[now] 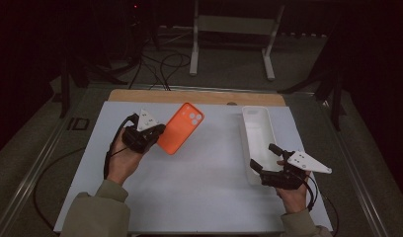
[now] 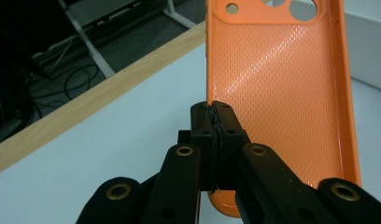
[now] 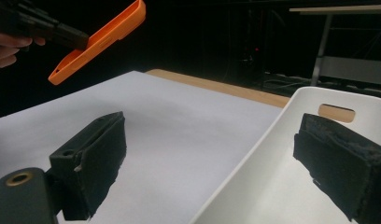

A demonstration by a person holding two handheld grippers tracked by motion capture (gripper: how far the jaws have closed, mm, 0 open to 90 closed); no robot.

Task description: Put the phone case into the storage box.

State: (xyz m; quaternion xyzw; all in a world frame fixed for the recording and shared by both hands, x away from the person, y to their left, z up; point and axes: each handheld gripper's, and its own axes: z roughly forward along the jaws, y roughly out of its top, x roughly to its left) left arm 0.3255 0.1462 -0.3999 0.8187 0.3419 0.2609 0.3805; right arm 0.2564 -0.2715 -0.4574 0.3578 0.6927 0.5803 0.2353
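High view first: on the left side of the white table top (image 1: 199,182), the left gripper (image 1: 152,136) has its two black jaws pressed together on the edge of an orange plastic phone case (image 1: 182,127), which slants away to the far right with its camera cut-outs at the far end. Left gripper view confirms the clamp: the jaws meet on the near left rim of that case (image 2: 277,93), whose dimpled inner face is turned toward the camera, and the case is held up off the table surface (image 2: 109,154). Seen from the right gripper view, the case (image 3: 102,39) hangs tilted in the air, well above the table (image 3: 179,121), with the left gripper (image 3: 83,41) at its lower part and the fingers (image 3: 6,49) of a hand behind. On the right side of the table, the right gripper (image 1: 264,158) has its jaws spread wide with nothing between the pads; it sits at the near end of a long white plastic tray (image 1: 256,128) with a handle slot at its far end. In its own view one jaw lies over the table and the other inside the tray (image 3: 272,158), straddling the near rim. A wooden strip (image 1: 189,95) runs along the far edge of the table.
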